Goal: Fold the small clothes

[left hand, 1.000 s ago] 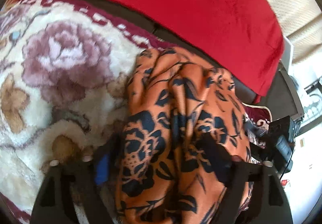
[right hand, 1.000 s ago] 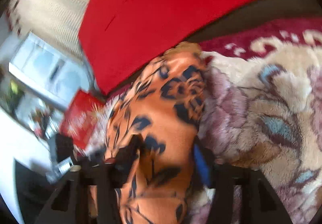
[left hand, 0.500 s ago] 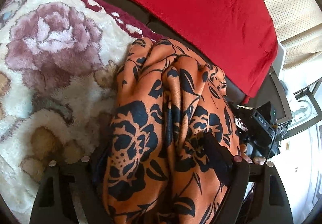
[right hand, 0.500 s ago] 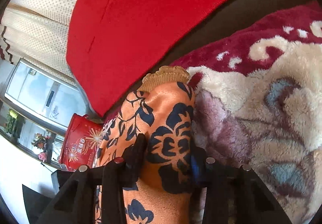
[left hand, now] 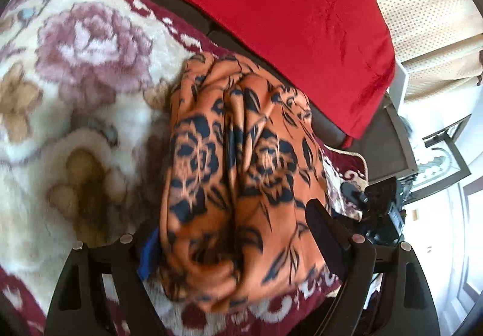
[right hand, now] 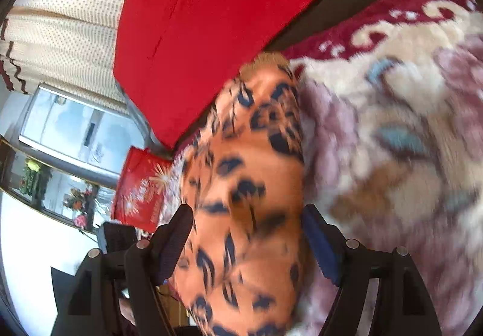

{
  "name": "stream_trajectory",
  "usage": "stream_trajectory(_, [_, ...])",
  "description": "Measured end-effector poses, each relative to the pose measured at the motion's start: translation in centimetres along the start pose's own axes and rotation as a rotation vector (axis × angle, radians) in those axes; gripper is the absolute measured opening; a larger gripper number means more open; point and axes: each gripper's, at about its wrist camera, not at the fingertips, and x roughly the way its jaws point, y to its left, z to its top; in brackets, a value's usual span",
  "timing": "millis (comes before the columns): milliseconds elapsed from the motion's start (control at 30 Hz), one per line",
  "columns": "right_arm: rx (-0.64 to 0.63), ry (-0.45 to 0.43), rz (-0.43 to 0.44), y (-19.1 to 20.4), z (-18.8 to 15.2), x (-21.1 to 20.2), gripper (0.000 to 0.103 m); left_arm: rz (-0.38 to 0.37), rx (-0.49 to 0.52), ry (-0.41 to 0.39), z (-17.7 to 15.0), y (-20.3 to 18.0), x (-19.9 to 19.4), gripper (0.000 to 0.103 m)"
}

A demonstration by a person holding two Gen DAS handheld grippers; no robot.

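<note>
Covering the seat, a plush floral blanket [left hand: 90,70] below a red cushion [left hand: 271,4]; both tongs seemingly apart around orange cloth [left hand: 235,170].

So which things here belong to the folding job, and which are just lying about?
Job:
orange garment
left gripper
right gripper

Lying about:
floral blanket, under the garment
red cushion
red bag
curtain

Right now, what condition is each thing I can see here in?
Orange floral garment: bunched into a thick bundle, lying on the rug between both grippers.
Left gripper: jaws wide, straddling the bundle.
Right gripper: jaws just opened wider, cloth between them.
Floral rug: spread flat.
Red blanket: draped behind.
</note>
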Motion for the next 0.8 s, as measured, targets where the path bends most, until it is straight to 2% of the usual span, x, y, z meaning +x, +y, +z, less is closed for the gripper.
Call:
stream_trajectory(100, [0.012,0.036,0.0,-0.3,-1.9,0.1,0.078,-0.016,0.013,0.021,-0.9,0.2,0.1,0.086])
stream_trajectory(200, [-0.012,0.088,-0.011,0.8,-3.5,2.3,0.077,0.019,0.049,0.037,-1.7,0.0,0.9,0.085])
stream_trajectory(233, [-0.044,0.088,-0.037,0.8,-3.7,2.3,0.071,0.041,0.062,0.043,-1.8,-0.2,1.3,0.082])
stream_trajectory(267, [-0.091,0.08,-0.082,1.2,-4.2,2.4,0.064,0.066,0.081,0.043,-2.0,-0.4,1.6,0.068])
stream_trajectory(300, [-0.13,0.074,-0.116,2.0,-4.5,2.7,0.062,0.085,0.11,0.033,-2.0,-0.7,1.7,0.058])
stream_trajectory(400, [-0.169,0.053,-0.126,3.0,-4.5,2.4,0.059,0.048,0.127,0.014,-1.8,-1.2,1.2,0.053])
stream_trajectory(433, [-0.164,0.056,-0.12,3.1,-4.3,2.4,0.059,0.038,0.122,0.018,-1.6,-1.2,1.1,0.054])
stream_trajectory(467, [-0.147,0.066,-0.11,3.0,-4.2,2.5,0.062,0.038,0.109,0.025,-1.4,-1.1,1.1,0.06])
stream_trajectory(500, [-0.118,0.076,-0.094,2.5,-4.1,2.4,0.063,0.046,0.092,0.029,-1.1,-1.0,1.2,0.074])
stream_trajectory(567, [-0.067,0.074,-0.066,1.6,-3.4,1.9,0.068,0.072,0.049,0.003,-0.6,-0.5,0.8,0.091])
stream_trajectory(633, [-0.05,0.044,-0.054,1.3,-2.9,1.6,0.074,0.049,0.018,-0.016,-0.3,0.1,0.7,0.091])
stream_trajectory(733, [-0.02,-0.017,-0.058,0.4,-2.0,1.1,0.077,-0.021,-0.058,0.023,0.4,1.4,1.9,0.091])
stream_trajectory(800, [0.013,-0.008,-0.029,0.0,-1.3,1.6,0.078,-0.008,-0.053,0.038,0.4,1.4,2.8,0.091])
